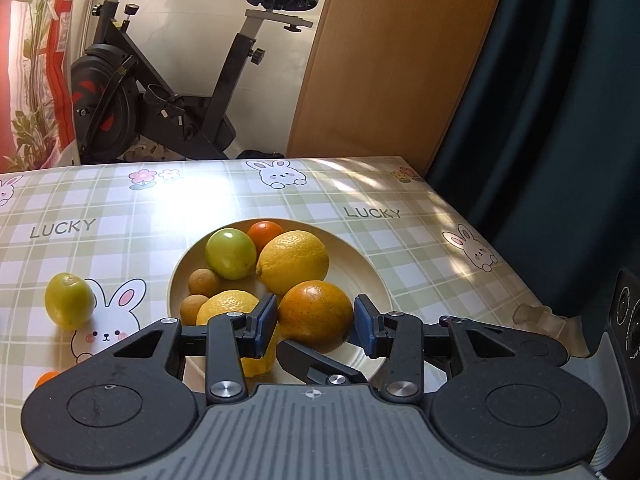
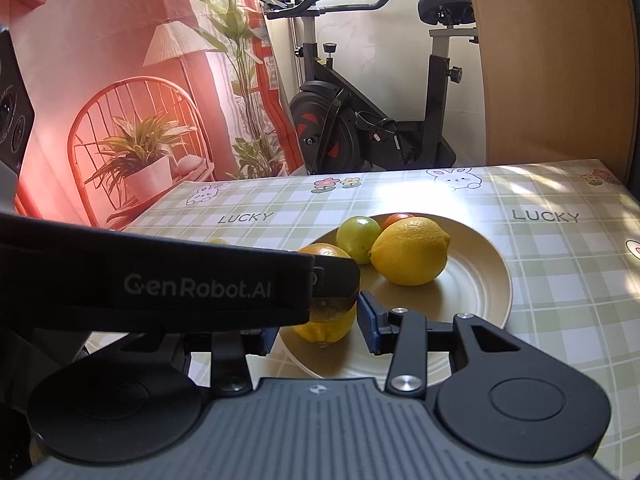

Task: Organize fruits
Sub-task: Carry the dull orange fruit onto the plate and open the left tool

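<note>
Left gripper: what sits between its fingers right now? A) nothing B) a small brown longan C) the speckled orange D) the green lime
C: the left gripper has its blue pads on either side of the speckled orange over the plate, small gaps showing.

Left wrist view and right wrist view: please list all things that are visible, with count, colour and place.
Round beige plate: one, table centre.
Large yellow lemons: two, on plate.
Orange-yellow citrus: one, plate's near side, between left gripper's fingers.
Green lime: one, on plate.
Small orange tangerine: one, plate's far side.
Small brown round fruits: two, plate's left.
Yellow-green lemon: one, on tablecloth, left of plate.
Checked green tablecloth: one.
Black exercise bike: one, behind table.
Left gripper: open.
Right gripper: open.
</note>
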The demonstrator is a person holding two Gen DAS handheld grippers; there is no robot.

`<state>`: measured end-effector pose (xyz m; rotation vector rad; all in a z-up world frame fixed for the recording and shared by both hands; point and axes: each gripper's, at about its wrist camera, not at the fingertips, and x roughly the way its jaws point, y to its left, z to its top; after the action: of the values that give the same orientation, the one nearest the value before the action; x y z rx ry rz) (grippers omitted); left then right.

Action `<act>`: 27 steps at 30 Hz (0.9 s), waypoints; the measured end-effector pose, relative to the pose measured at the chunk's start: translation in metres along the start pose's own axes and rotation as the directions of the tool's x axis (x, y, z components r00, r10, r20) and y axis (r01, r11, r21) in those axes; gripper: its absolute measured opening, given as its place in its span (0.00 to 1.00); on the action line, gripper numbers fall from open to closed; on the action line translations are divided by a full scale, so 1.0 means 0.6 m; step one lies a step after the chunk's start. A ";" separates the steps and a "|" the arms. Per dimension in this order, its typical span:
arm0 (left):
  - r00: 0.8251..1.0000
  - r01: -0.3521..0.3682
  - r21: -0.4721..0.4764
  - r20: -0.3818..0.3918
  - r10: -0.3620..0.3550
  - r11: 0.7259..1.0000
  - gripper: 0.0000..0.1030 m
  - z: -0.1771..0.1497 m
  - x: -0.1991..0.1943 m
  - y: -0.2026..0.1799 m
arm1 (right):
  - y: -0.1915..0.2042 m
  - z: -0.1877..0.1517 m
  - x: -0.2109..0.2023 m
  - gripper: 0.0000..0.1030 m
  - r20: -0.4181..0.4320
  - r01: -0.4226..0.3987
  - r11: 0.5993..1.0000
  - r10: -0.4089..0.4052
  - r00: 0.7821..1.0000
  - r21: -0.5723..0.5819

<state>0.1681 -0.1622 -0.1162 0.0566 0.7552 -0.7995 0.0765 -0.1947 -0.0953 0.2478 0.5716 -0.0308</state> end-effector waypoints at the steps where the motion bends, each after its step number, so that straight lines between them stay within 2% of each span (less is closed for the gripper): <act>1: 1.000 0.005 0.002 -0.004 -0.005 1.000 0.43 0.003 0.007 -0.005 | -0.006 0.001 -0.001 0.42 0.002 0.007 1.000 -0.007 1.000 0.002; 13: 0.999 0.014 0.030 -0.037 -0.013 0.999 0.43 0.022 0.074 -0.035 | -0.091 0.007 0.003 0.42 0.015 0.059 0.997 -0.060 0.998 0.059; 27: 0.995 0.023 -0.026 -0.092 -0.025 0.999 0.43 0.036 0.139 -0.039 | -0.138 0.008 0.037 0.42 -0.010 0.099 0.994 -0.098 0.995 0.045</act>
<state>0.2029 -0.2380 -0.1476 0.0624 0.8541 -0.8146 0.0894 -0.2751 -0.1220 0.2641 0.5915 -0.1386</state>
